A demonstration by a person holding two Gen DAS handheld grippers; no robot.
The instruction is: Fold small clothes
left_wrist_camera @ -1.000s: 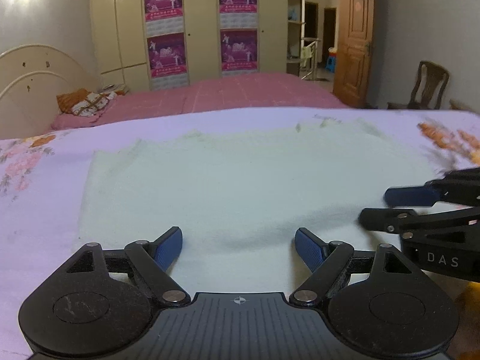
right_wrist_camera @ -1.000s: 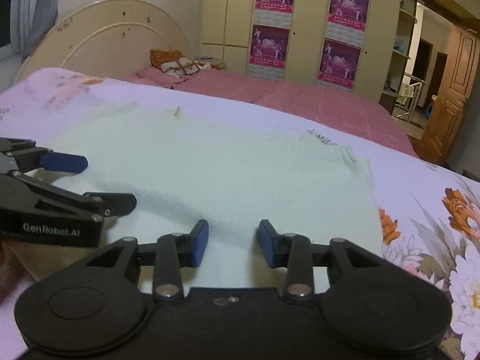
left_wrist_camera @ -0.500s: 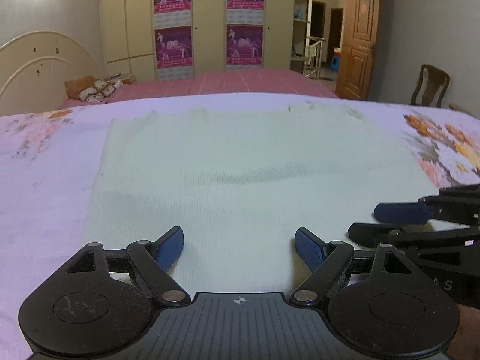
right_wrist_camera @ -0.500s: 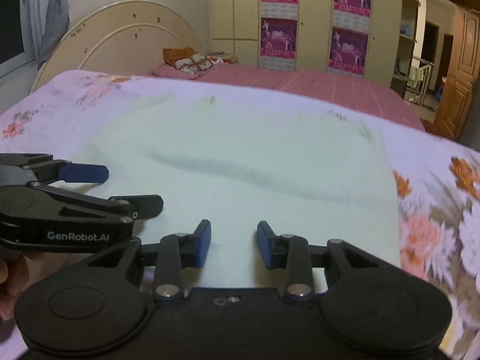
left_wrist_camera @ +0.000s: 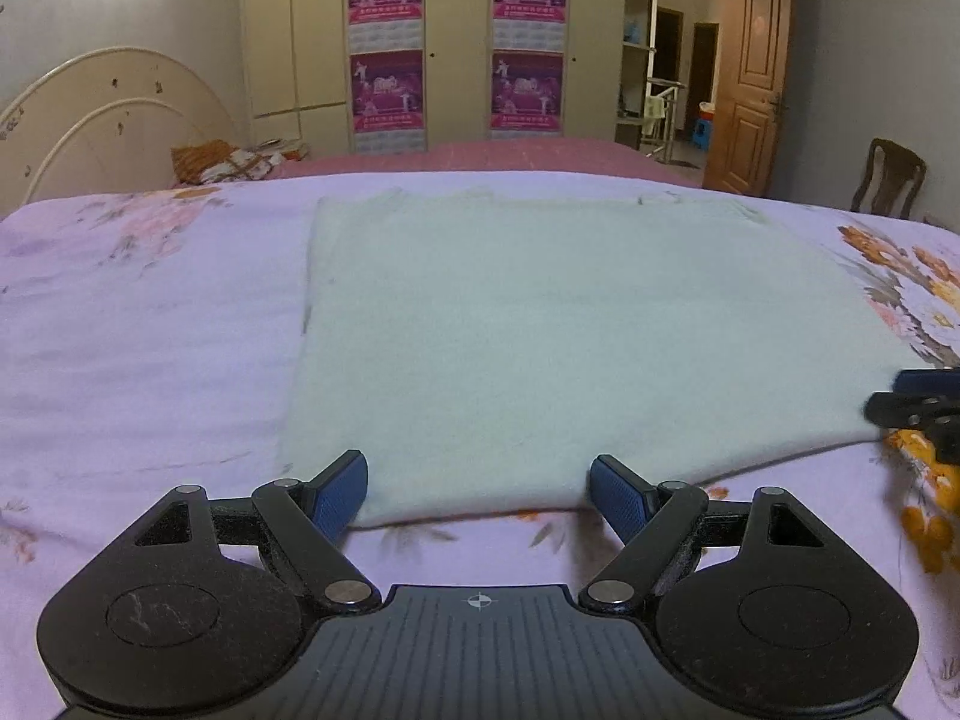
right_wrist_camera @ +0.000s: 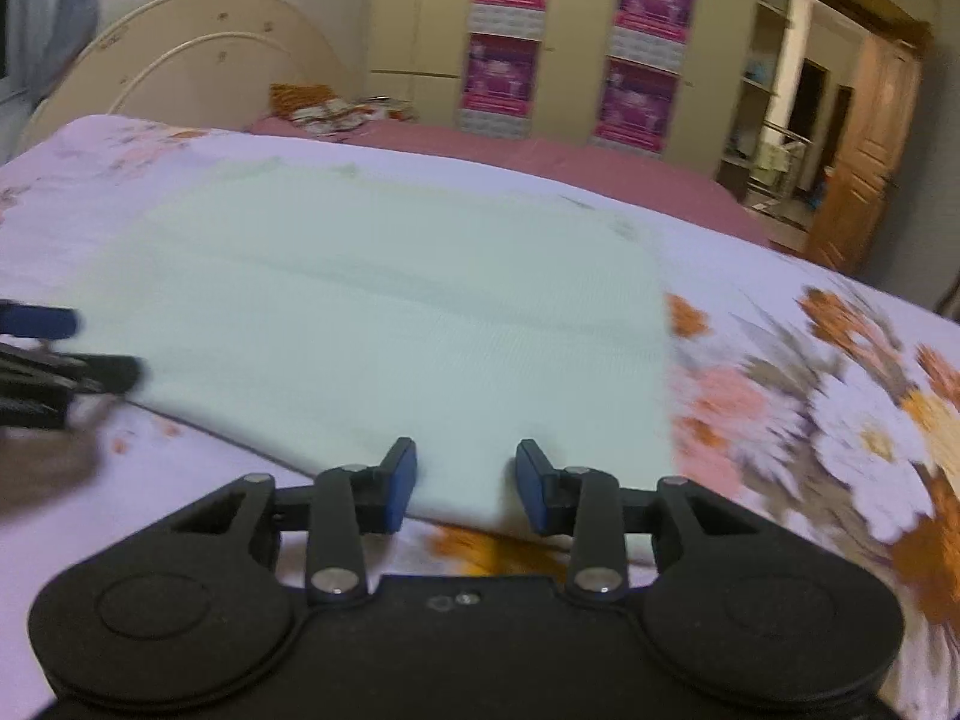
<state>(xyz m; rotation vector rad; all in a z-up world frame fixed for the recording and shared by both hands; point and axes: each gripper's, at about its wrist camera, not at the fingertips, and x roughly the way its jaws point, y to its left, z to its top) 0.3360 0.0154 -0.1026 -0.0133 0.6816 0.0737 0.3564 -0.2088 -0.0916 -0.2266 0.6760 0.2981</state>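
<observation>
Tongs, left (left_wrist_camera: 478, 495) gaping wide and right (right_wrist_camera: 465, 483) partly open, both empty, should pinch the cloth's (left_wrist_camera: 570, 330) near hem at its lower-frame corners together.

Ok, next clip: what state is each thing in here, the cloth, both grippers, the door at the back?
Pale green knit cloth: lying flat on the floral lilac bedsheet, near edge unfolded.
Left hand-held gripper: open wide at the near edge, holding nothing.
Right hand-held gripper: partly open, near edge between its fingers, not pinched.
Brown wooden door: open.
</observation>
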